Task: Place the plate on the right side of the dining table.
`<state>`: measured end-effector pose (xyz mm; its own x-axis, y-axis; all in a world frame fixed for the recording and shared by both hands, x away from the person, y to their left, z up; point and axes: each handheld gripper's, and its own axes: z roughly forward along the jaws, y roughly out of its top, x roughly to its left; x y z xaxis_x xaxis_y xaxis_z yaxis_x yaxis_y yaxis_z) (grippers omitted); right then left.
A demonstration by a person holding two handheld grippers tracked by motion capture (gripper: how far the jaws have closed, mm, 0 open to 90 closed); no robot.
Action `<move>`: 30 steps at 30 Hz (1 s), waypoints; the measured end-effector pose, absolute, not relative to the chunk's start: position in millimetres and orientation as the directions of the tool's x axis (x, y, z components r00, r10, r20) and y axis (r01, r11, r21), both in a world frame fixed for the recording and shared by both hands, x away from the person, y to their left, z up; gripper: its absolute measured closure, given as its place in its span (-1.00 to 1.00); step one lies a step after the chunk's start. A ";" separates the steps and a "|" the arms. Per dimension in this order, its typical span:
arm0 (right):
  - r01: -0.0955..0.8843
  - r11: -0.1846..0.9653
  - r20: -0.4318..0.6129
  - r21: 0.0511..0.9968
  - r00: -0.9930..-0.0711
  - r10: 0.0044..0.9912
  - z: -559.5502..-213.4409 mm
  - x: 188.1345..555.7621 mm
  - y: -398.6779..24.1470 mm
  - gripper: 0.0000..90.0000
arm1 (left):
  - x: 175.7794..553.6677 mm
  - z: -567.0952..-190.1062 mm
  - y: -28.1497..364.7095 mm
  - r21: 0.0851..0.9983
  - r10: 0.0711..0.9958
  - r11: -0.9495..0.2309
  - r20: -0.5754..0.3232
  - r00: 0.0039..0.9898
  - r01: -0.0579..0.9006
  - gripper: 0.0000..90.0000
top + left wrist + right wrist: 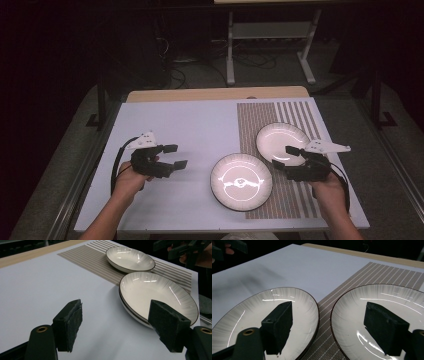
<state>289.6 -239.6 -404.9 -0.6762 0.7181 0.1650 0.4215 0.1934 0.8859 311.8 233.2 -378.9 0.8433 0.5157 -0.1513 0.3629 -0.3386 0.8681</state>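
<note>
Two shallow white plates with dark rims sit toward the right of the white table (165, 120): the near plate (241, 181) straddles the left edge of the striped placemat (280, 117), and in the left gripper view it appears to rest on a second plate beneath it, while the far plate (283, 144) lies wholly on the mat, just beyond and to the right, the two rims almost touching. The right gripper (284, 157) hovers at the near right edge of the far plate, jaws spread wide with nothing between them; its own view looks down across both plates, one pad over each. The left gripper (175, 156) is likewise released and empty, held over bare table well to the left of the near plate and pointing toward it. The main risk, as I judge it, lies in how close the rims sit: a jaw lowered onto one plate's edge could knock its neighbour, chip a rim or push it across the mat. The glazed, sloping walls also look slippery, so a shallow pinch on the rim could let a plate tip and drop. If the near plate is indeed stacked, lifting it carelessly could drag the lower one along.
</note>
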 end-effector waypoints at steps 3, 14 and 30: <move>0.402 0.230 0.137 0.886 -0.701 0.700 -405.9 288.1 -239.1 -0.50 | 307.6 -380.5 242.1 0.873 0.521 -0.337 -0.140 0.842 0.353 -0.43; 0.381 0.229 0.133 0.896 -0.721 0.680 -407.5 282.6 -244.0 -0.49 | 294.1 -385.6 269.6 0.870 0.560 -0.331 -0.131 0.818 0.366 -0.43; 0.343 0.228 0.114 0.911 -0.742 0.661 -407.2 278.1 -248.2 -0.48 | 285.8 -389.8 304.6 0.873 0.629 -0.294 -0.130 0.766 0.389 -0.43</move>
